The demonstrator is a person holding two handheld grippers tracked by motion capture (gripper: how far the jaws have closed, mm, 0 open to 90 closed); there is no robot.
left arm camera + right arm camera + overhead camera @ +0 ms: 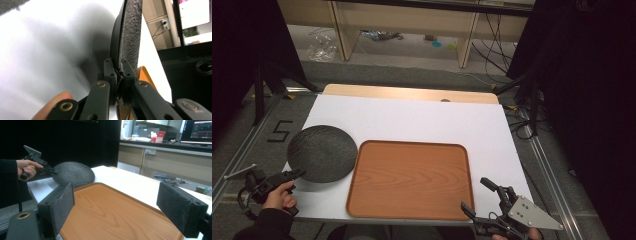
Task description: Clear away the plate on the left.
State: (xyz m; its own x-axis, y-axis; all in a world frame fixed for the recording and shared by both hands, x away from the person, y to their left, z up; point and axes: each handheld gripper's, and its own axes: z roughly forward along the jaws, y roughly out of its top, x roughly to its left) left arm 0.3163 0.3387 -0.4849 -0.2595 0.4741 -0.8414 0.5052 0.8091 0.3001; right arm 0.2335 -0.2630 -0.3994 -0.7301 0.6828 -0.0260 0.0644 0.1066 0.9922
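Round, shallow black plate (322,153) with a rough, grainy matte surface, fine ridges across its face; thin rim, dark smooth underside in the left gripper view (130,32). Sits at the left of the white tabletop (422,120), partly over the table's left edge, its right rim just beside the tray, lifted and tilted in the right gripper view (73,174).

Left gripper (294,175), black plastic with brass rivets, clamped on the plate's near rim: jaws pressed together with the rim between the pads, held by the left hand (279,196) in a dark sleeve.

Wooden tray (409,180), rectangular with rounded corners, warm orange-brown, visible grain, low raised lip; flat in the middle of the table near the front edge, bare inside (112,212).

Right gripper (479,195), black with a grey three-cornered plate on top, at the tray's front right corner; jaws spread wide, coarse dark foam-like pads (178,207) facing each other, nothing between them.
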